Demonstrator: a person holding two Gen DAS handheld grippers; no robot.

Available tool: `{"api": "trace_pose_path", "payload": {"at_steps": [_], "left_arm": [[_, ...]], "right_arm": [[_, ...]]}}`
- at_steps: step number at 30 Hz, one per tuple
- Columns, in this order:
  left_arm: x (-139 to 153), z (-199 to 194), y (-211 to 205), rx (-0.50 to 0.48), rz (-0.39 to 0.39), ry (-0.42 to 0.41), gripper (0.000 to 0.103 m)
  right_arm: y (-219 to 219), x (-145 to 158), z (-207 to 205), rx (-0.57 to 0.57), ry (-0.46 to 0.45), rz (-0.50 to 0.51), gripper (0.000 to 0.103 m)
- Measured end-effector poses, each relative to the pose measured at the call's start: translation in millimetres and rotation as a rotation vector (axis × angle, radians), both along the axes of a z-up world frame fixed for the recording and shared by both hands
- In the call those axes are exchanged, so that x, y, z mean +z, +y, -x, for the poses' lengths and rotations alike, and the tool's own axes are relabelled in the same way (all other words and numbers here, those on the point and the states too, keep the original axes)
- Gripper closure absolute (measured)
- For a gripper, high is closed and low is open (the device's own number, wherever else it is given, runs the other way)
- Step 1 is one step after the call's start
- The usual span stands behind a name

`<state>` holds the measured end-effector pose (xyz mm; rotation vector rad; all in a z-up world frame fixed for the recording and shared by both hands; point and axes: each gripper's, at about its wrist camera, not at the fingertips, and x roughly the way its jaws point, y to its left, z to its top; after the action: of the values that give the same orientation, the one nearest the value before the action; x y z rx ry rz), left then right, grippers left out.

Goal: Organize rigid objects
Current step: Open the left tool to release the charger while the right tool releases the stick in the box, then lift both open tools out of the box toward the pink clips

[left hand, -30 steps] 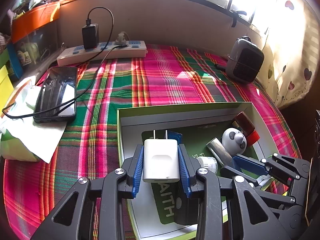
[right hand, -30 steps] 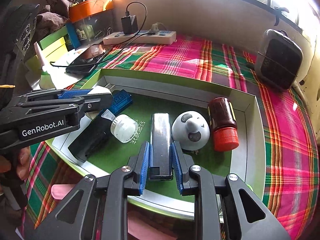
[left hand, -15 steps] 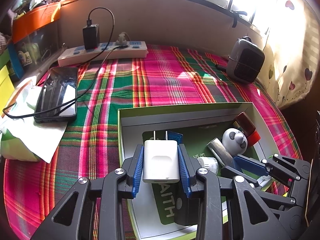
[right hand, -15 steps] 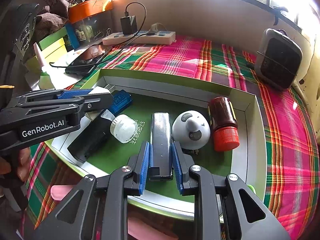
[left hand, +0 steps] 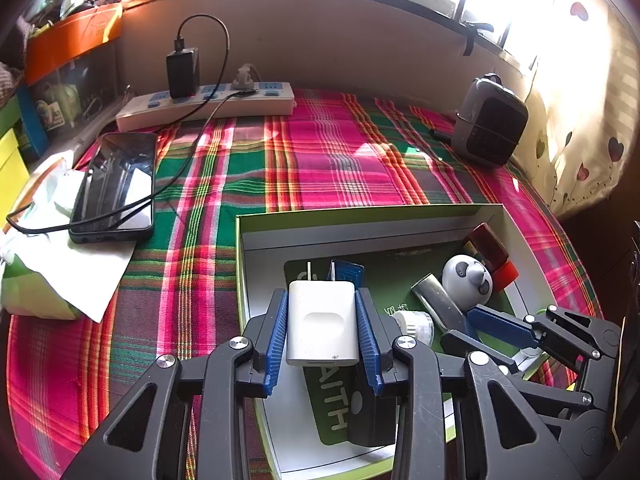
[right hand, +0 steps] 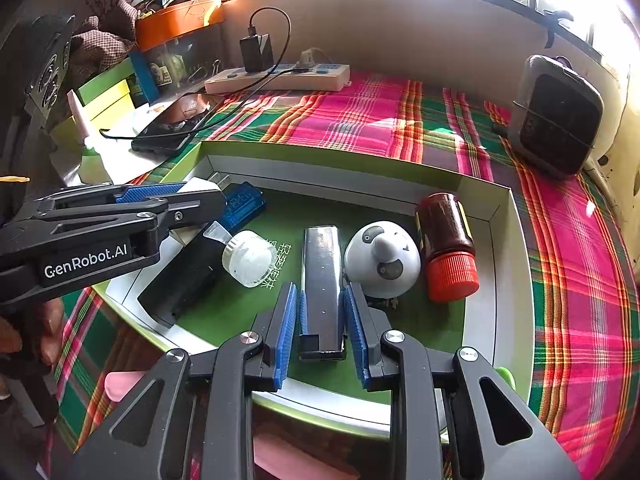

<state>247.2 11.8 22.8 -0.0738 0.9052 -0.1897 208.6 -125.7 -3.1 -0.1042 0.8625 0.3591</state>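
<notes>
A green-rimmed open box [left hand: 360,212] lies on the plaid cloth. My left gripper [left hand: 322,300] is shut on a white plug charger [left hand: 322,328], held over the box's left end with its prongs pointing away. In the right wrist view, my right gripper [right hand: 321,292] straddles a silver bar [right hand: 322,264] that lies flat on the green box floor. Its jaws are opening and a thin gap shows between each pad and the bar. Beside the bar lie a panda figure [right hand: 380,258], a brown bottle with a red cap [right hand: 446,236], a white-capped vial [right hand: 250,258], a blue USB gadget [right hand: 244,202] and a black block [right hand: 180,284].
Left of the box, a black phone [left hand: 116,184] rests on crumpled paper [left hand: 52,256], with a cable running to a power strip [left hand: 208,104] at the wall. A grey heater-like device [left hand: 490,122] stands at the back right. Storage boxes crowd the far left.
The right gripper's pads have spread slightly off the silver bar, which stays put on the box floor. The left gripper and charger have not moved.
</notes>
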Motion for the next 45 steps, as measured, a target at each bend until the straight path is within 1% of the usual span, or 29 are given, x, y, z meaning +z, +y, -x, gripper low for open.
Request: {"api": "trace_pose_path", "payload": {"at_steps": [5, 11, 20, 33, 40, 43, 45], "left_arm": [[6, 7, 1, 0.012, -0.012, -0.021, 0.07], [11, 17, 4, 0.023, -0.017, -0.032, 0.069], [19, 32, 4, 0.009, -0.006, -0.048, 0.068], [31, 61, 2, 0.006, -0.011, -0.082, 0.068], [34, 77, 4, 0.009, -0.001, -0.087, 0.068], [34, 85, 7, 0.014, 0.015, -0.087, 0.067], [33, 90, 10, 0.017, 0.027, -0.087, 0.066]], "right_arm": [[-3, 3, 2, -0.01, -0.015, -0.005, 0.071], [-5, 7, 6, -0.015, -0.019, -0.018, 0.071], [-7, 14, 17, -0.031, -0.039, -0.024, 0.07], [-13, 22, 35, -0.051, -0.057, -0.03, 0.069], [-19, 26, 48, -0.057, -0.07, -0.04, 0.069], [-23, 28, 54, -0.06, -0.073, -0.049, 0.069], [-26, 29, 59, -0.057, -0.079, -0.052, 0.066]]}}
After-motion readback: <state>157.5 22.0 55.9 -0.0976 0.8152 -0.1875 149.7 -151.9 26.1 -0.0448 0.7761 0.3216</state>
